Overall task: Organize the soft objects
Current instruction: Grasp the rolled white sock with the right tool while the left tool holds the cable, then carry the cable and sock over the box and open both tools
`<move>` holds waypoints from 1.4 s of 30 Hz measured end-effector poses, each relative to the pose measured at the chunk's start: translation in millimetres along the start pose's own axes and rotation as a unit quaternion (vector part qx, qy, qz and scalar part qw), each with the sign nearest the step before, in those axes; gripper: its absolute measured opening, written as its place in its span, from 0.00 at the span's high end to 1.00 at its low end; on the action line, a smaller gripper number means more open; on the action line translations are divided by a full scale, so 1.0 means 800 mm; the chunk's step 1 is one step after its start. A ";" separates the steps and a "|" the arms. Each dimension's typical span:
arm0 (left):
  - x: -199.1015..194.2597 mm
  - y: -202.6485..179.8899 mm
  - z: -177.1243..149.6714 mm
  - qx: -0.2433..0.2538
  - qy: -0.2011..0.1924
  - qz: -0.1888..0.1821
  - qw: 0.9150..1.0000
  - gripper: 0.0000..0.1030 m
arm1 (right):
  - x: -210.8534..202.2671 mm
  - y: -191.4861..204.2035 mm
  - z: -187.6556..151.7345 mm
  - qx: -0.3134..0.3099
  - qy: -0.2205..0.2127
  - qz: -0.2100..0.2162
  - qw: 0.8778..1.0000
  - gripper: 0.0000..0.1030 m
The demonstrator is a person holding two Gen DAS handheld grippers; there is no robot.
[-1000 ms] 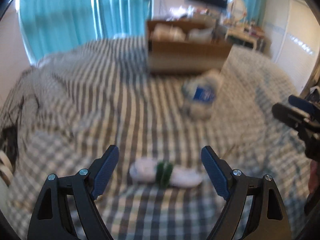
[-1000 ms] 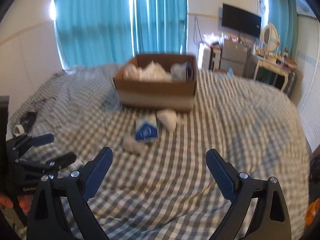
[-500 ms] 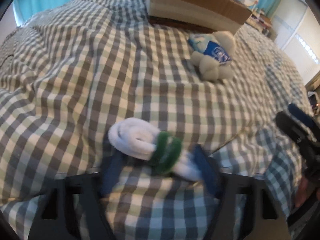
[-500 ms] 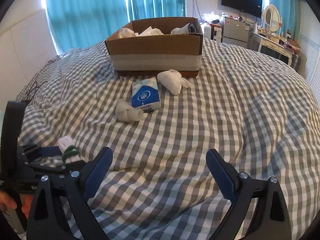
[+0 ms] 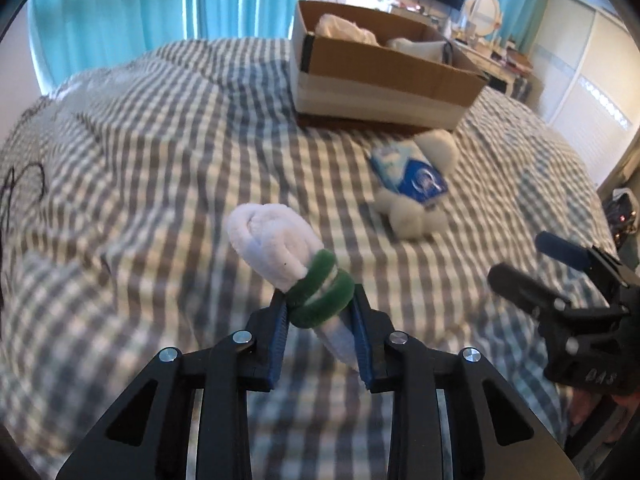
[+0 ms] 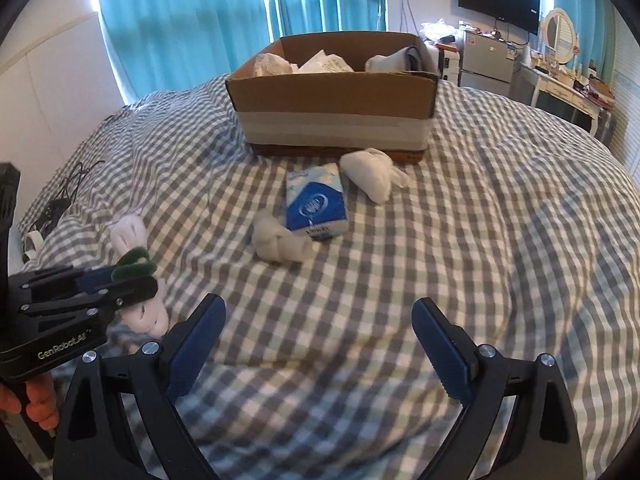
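Cardboard box [image 6: 332, 120] holds white soft items; left claw [image 5: 320, 334] closing on sock roll [image 5: 280, 248]; right claw [image 6: 320, 340] apart.

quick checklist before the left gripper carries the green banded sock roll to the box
1. Sock roll between the left gripper pads: ok, jaws closing on it.
2. Grip centred: not ok, pads sit near the green bands, the white end sticks out.
3. Cardboard box open on top: ok.
4. Room inside the box: cannot tell.
5. Right gripper empty and open: ok.
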State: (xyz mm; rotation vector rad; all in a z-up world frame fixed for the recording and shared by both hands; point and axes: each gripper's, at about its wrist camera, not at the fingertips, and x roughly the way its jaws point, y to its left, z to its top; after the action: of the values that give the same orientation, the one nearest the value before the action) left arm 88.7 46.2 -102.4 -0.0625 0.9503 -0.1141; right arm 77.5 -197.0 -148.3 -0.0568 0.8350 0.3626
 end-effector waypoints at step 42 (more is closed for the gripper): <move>-0.059 -0.019 0.133 0.062 -0.103 -0.012 0.993 0.72 | -0.067 0.027 0.110 -0.039 -0.091 -0.011 0.995 0.73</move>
State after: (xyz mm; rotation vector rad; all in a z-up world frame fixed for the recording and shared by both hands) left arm 146.9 37.1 -1.1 0.0288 0.7349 -0.1858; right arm 100.0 -175.5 -47.6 -0.1044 0.6384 0.3749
